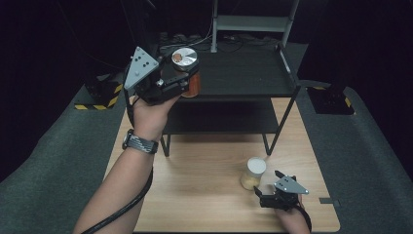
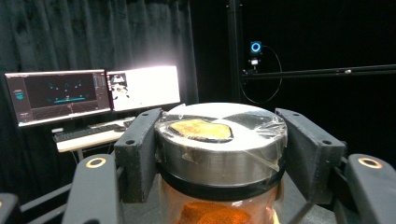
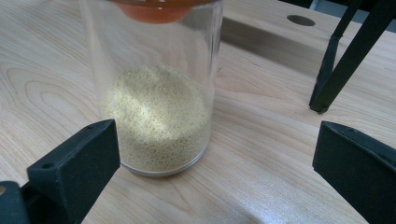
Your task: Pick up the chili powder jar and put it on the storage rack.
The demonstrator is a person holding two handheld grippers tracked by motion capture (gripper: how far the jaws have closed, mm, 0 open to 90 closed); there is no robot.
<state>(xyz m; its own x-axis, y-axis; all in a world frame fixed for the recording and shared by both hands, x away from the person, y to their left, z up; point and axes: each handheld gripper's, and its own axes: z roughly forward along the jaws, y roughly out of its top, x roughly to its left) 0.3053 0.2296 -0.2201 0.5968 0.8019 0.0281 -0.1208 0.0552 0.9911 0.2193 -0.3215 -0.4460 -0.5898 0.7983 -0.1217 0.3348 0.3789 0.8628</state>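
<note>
A jar of orange powder [image 1: 190, 73] with a silver lid [image 2: 219, 135] is held up at the left front corner of the black shelf's top level [image 1: 243, 73]. My left gripper [image 1: 184, 78] is shut on it, its jaws pressing the lid from both sides. A clear jar of pale yellow grains [image 1: 253, 173] [image 3: 161, 107] stands on the wooden table [image 1: 195, 185]. Just behind it, near the table's front edge, my right gripper [image 1: 265, 187] [image 3: 215, 163] stands open, the jar ahead of its jaws and toward the left one.
The two-level black shelf stands at the back of the table, its thin legs [image 3: 345, 60] close to the right of the yellow jar. Grey padding [image 1: 48, 161] surrounds the table. Two lit monitors [image 2: 93, 93] stand far off in the left gripper view.
</note>
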